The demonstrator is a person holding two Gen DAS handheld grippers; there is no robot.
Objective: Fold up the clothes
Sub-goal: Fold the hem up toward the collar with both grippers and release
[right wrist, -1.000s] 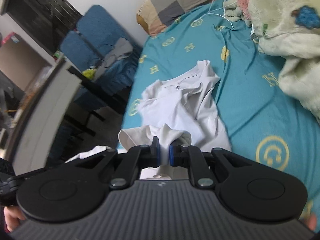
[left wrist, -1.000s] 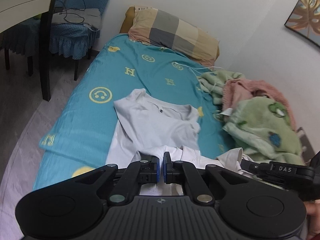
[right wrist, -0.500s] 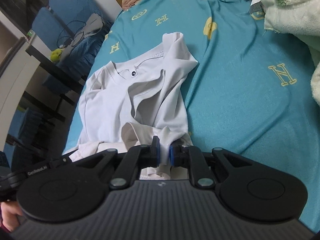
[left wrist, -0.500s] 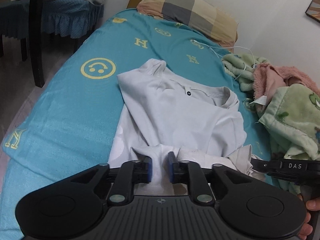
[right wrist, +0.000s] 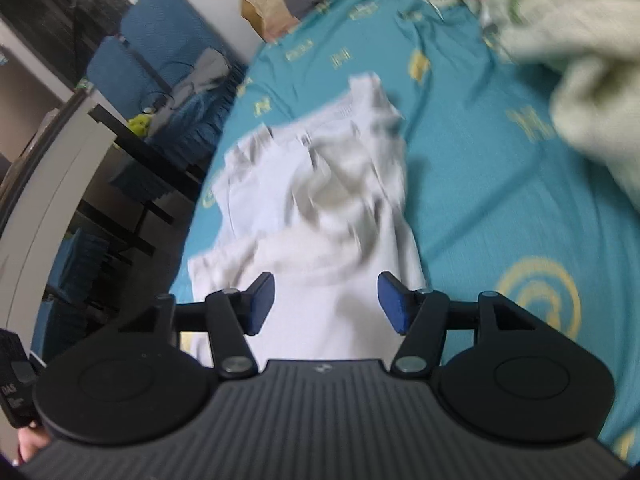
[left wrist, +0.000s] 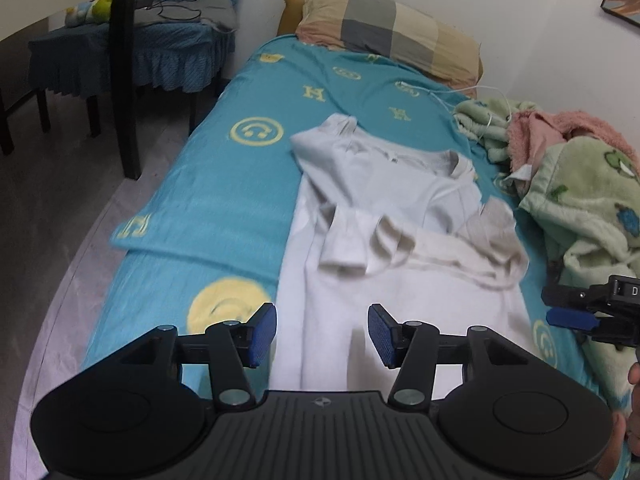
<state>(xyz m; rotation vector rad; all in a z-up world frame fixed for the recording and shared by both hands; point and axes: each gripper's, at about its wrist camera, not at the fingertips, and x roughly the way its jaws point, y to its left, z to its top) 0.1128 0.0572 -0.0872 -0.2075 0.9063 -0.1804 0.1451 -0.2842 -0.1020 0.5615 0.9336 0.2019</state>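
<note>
White T-shirt [left wrist: 400,296] lies spread on the teal bed sheet [left wrist: 224,200], collar toward the pillow [left wrist: 392,32], now free of both tongs. A second ago each gripper pinched a bunch of its cloth; now the left gripper [left wrist: 322,330] and the right gripper [right wrist: 326,300] stand with jaws wide apart above the near hem, holding nothing. I take that as a fold just laid down. A rumpled band of sleeve and cloth lies across the chest, uneven and creased.

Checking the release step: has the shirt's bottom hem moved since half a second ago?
Yes. The hem, pinched at both grippers then, now lies dropped across the white shirt, farther toward the pillow; both grippers are open.
</note>
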